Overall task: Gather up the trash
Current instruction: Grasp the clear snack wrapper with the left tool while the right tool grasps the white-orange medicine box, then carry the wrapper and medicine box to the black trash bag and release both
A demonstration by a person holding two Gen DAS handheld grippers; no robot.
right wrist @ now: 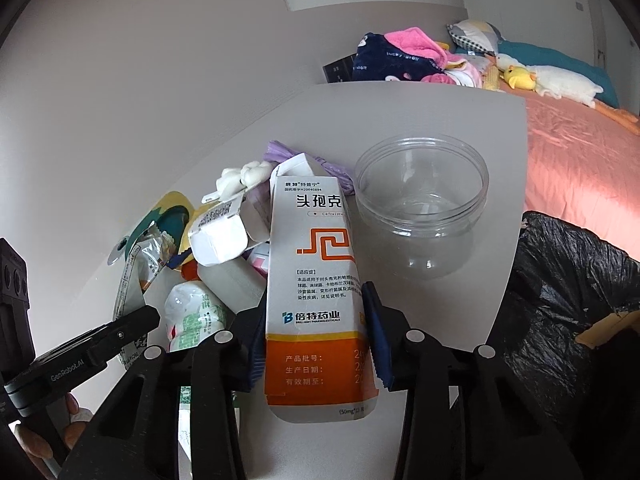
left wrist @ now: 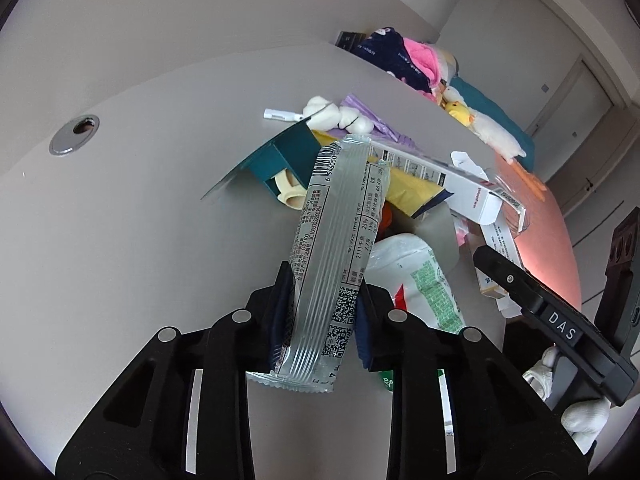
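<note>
My left gripper is shut on a silver snack wrapper and holds it upright above the white table. My right gripper is shut on a white and orange medicine box, held above the table. A pile of trash lies on the table: a white and green packet, a long white carton, a yellow wrapper, a teal box. The other gripper shows at the right of the left wrist view and at the lower left of the right wrist view.
A clear plastic jar stands open on the table's right part. A black bin bag hangs at the table's right edge. A bed with pink sheet, clothes and plush toys lies behind. A metal cable hole is at left.
</note>
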